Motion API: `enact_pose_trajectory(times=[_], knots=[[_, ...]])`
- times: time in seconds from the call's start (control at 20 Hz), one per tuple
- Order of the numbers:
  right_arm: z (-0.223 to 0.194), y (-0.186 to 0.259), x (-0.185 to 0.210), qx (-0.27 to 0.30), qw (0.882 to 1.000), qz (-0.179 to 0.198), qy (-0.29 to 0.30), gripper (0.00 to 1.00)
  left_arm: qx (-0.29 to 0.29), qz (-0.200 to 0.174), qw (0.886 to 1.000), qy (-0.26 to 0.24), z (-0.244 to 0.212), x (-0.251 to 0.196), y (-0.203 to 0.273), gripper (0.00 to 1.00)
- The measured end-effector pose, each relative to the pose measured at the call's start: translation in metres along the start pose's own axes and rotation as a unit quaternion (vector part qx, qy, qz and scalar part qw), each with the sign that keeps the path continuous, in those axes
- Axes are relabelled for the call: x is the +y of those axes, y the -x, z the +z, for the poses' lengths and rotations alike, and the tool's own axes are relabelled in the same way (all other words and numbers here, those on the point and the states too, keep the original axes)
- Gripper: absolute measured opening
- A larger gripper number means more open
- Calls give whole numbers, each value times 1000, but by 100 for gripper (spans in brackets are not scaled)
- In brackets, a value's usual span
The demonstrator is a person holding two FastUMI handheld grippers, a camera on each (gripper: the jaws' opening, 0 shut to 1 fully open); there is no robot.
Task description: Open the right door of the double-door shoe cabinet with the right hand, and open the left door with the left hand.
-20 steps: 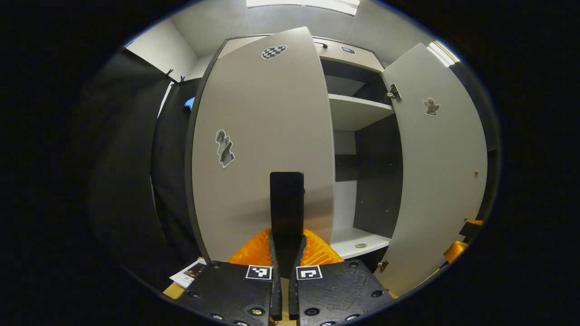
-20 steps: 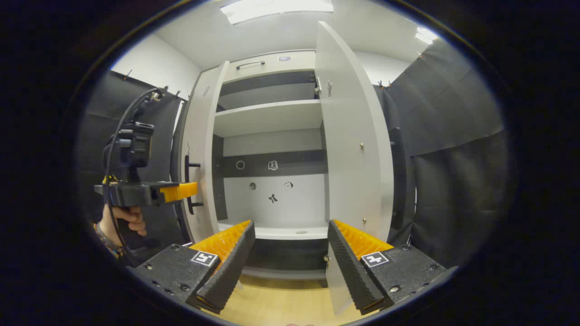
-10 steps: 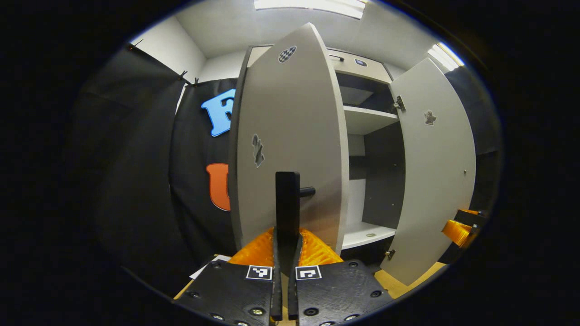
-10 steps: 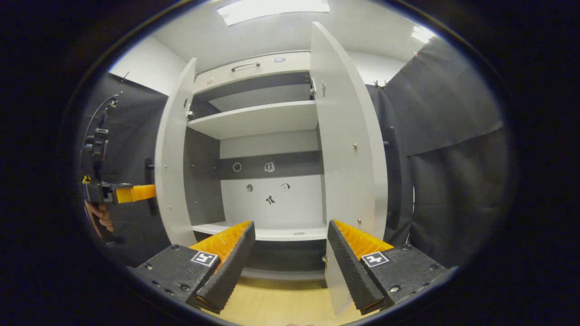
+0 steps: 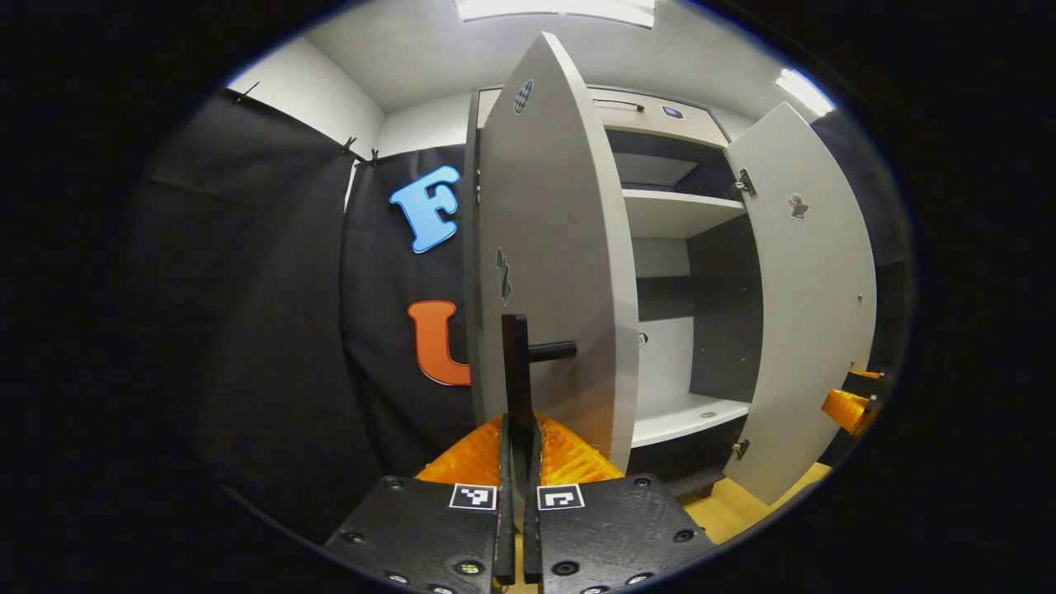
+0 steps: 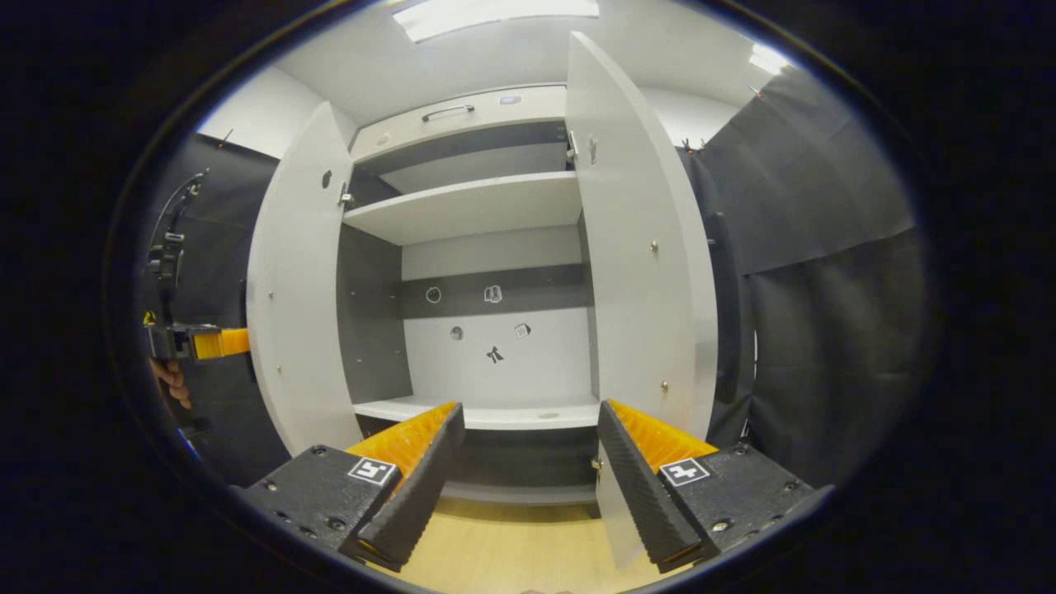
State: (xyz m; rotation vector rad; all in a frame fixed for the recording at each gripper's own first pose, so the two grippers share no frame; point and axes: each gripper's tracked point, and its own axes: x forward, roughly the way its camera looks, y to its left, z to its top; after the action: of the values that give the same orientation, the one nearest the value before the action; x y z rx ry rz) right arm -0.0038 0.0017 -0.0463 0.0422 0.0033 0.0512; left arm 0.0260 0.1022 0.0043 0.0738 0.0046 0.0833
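Observation:
The grey shoe cabinet (image 6: 470,206) stands with both doors swung open. In the left gripper view my left gripper (image 5: 518,433) is shut on the lower end of the black bar handle (image 5: 517,363) of the left door (image 5: 561,247), which I see almost edge-on. The right door (image 5: 813,289) hangs wide open beyond it. In the right gripper view my right gripper (image 6: 528,487) is open with nothing between its fingers, facing the cabinet's inside between the left door (image 6: 297,305) and the right door (image 6: 635,264). The left gripper (image 6: 198,342) shows behind the left door, held by a hand (image 6: 169,379).
Black cloth walls stand close on both sides of the cabinet. A light wooden floor (image 6: 511,553) runs below its base. The right door's black handle (image 6: 726,313) faces the cloth on the right. Small stickers sit on the cabinet's back panel (image 6: 495,330).
The left door has swung much farther open, pulled by my left gripper on its handle. The right gripper and the right door have barely moved.

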Motion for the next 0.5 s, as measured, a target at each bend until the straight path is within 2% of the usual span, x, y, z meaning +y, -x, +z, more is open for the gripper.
enact_pose_trajectory(times=[0.1,0.15,0.2,0.3,0.5], knots=[[-1,-3,-2,1,1000,-7,-1,100,1,9,1000,0,-2,21,-2,3],[-1,-5,0,2,1000,-7,-2,100,2,17,1000,-1,-3,30,-5,12],[0,-6,2,1,1000,-5,-4,100,4,32,999,-11,-4,44,-2,0],[2,-9,7,0,1000,-1,-4,100,2,11,1000,21,-4,50,-2,0],[0,-12,14,1,1000,0,5,100,-8,-16,1000,16,-3,68,-4,0]])
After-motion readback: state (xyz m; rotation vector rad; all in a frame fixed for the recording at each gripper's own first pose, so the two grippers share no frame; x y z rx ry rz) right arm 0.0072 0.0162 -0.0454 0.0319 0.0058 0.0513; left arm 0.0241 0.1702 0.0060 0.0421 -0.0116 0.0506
